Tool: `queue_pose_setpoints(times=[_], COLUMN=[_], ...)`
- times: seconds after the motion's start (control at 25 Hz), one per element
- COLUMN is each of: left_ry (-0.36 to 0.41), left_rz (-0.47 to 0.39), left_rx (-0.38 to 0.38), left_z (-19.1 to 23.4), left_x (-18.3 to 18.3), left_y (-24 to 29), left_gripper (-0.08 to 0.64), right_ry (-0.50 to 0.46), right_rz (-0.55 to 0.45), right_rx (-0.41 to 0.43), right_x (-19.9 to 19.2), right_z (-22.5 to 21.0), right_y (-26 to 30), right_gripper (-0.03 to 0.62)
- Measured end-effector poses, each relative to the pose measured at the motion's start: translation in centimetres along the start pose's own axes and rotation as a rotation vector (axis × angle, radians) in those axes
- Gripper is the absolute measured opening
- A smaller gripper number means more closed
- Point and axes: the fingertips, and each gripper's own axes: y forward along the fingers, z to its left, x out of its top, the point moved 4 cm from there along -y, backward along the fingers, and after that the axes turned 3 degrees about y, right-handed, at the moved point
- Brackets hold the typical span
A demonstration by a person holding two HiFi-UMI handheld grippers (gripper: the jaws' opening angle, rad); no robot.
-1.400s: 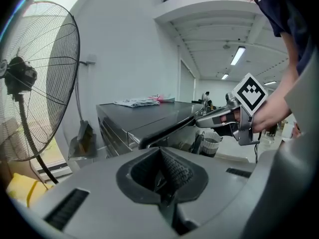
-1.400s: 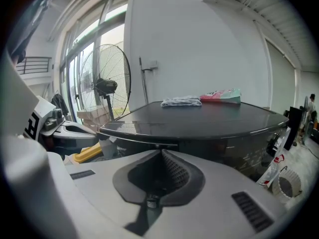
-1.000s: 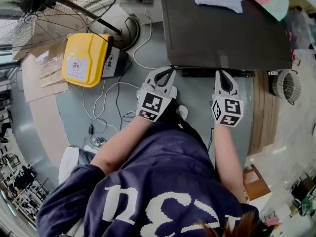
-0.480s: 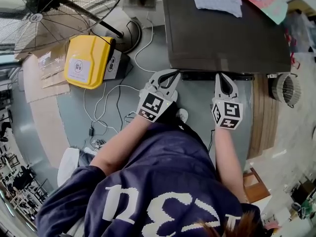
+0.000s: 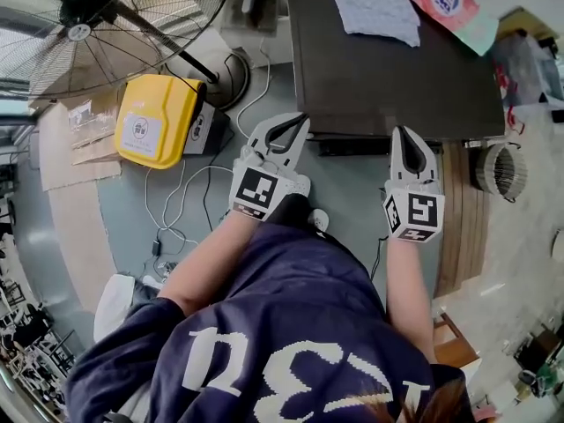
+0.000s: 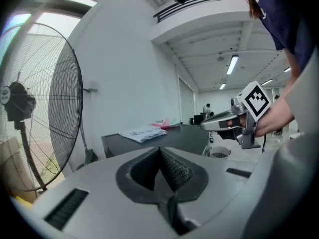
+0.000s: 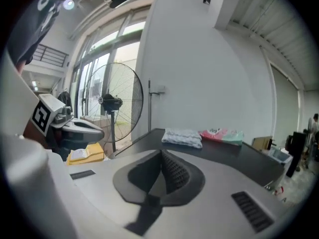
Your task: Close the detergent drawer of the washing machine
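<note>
left gripper (image 5: 302,118) + right gripper (image 5: 404,133) just lifted to washer (image 5: 388,69) front | fingers closed, empty | I read approach; drawer push pending

In the head view the washing machine (image 5: 397,69) shows only its dark top. Its front lies hidden beneath, and just a narrow dark strip (image 5: 352,146) juts out under the near edge, too little to tell whether it is the detergent drawer. The right hand-held gripper (image 5: 403,135) covers part of that strip. The fan (image 5: 88,25), the cloth (image 5: 374,3) and the packet (image 5: 445,3) are cut off by the top edge. The label on the yellow box (image 5: 154,117) is too small to read. The person's torso (image 5: 291,324) hides the floor under it.
</note>
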Motion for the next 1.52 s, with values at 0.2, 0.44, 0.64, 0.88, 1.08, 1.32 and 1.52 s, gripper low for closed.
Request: queue_pose_setpoints(times=[0.2,0.44,0.64,0.88,1.08,1.32,1.52], left_ry=[0.070,0.050,0.041,0.024,0.022,0.018,0.014], left_rz=[-0.092,-0.175,-0.240,-0.279,-0.287,-0.282,-0.281], left_rx=[0.063,0.119,0.152,0.177,0.186,0.188,0.188], left_z=[1.6,2.7,2.8,3.1,3.1,3.0,2.7], left_x=[4.9,9.9,13.1,15.3,16.1,15.9,15.8], left_y=[-0.4,-1.8,-3.0,-4.1,-4.4,-4.4,-4.3], left_gripper=[0.017,0.017,0.018,0.017,0.017,0.017,0.017], right_ry=[0.076,0.114,0.059,0.051,0.012,0.015,0.006], right_rz=[-0.134,-0.256,-0.304,-0.354,-0.362,-0.360,-0.369], right_rx=[0.002,0.024,0.018,0.017,0.010,0.003,0.000], right_x=[5.1,10.7,13.5,16.0,16.7,16.1,16.4], right_z=[-0.5,-0.3,-0.2,0.0,0.4,0.4,0.4], right_y=[-2.0,-4.5,-6.2,-7.4,-7.7,-7.6,-7.8], right_gripper=[0.016,0.015,0.014,0.014,0.014,0.014,0.014])
